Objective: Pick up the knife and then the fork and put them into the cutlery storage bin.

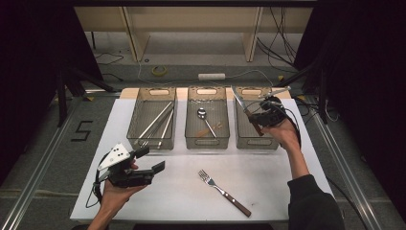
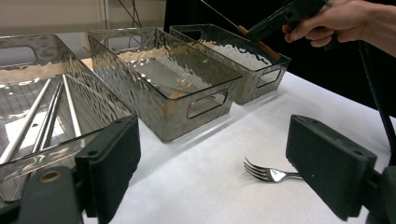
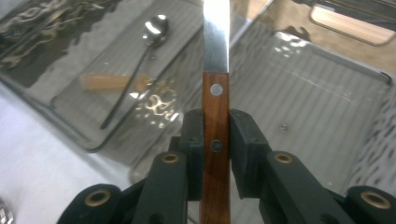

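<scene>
Your right gripper (image 3: 216, 135) pinching knife (image 3: 216, 93) by wooden handle, blade sticking out ahead, over right bin (image 1: 242, 136). Your left gripper (image 2: 219, 172) spread wide, nothing in it, low over bench (image 1: 182, 187); fork (image 2: 268, 172) just ahead of it.

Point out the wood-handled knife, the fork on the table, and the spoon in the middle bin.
Knife (image 3: 215, 116), right gripper view: on its wooden handle, between the rivets.
Fork (image 1: 210, 180), high view: on the neck below its tines.
Spoon (image 1: 202, 113), high view: on its bowl.
</scene>
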Motion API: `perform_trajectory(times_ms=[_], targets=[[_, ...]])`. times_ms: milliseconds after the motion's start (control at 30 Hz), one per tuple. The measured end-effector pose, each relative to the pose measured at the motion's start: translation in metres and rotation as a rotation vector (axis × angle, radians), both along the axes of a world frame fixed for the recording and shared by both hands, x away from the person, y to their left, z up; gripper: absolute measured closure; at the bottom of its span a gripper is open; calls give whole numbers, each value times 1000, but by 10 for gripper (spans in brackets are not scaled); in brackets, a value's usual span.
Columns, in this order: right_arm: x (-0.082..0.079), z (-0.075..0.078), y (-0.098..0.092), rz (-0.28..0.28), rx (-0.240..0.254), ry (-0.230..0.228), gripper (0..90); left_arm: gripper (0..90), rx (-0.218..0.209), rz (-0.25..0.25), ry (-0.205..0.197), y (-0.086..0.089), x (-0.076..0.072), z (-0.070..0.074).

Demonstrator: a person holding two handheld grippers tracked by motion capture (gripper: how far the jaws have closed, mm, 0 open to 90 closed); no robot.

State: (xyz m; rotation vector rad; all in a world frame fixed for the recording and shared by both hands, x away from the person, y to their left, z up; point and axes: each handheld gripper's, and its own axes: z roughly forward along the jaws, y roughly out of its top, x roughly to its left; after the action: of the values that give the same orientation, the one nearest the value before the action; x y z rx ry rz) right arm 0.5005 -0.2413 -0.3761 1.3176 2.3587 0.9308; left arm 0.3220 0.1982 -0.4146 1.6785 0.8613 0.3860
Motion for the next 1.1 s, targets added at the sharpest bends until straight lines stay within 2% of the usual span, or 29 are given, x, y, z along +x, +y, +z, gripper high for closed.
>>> perform_trajectory(times_ms=[367, 1100], targets=[[10, -9, -1, -82, -11, 32, 770, 174, 4, -1, 1, 0, 0, 0], [17, -25, 1, -142, -25, 72, 770, 174, 1, -1, 0, 0, 0, 0]])
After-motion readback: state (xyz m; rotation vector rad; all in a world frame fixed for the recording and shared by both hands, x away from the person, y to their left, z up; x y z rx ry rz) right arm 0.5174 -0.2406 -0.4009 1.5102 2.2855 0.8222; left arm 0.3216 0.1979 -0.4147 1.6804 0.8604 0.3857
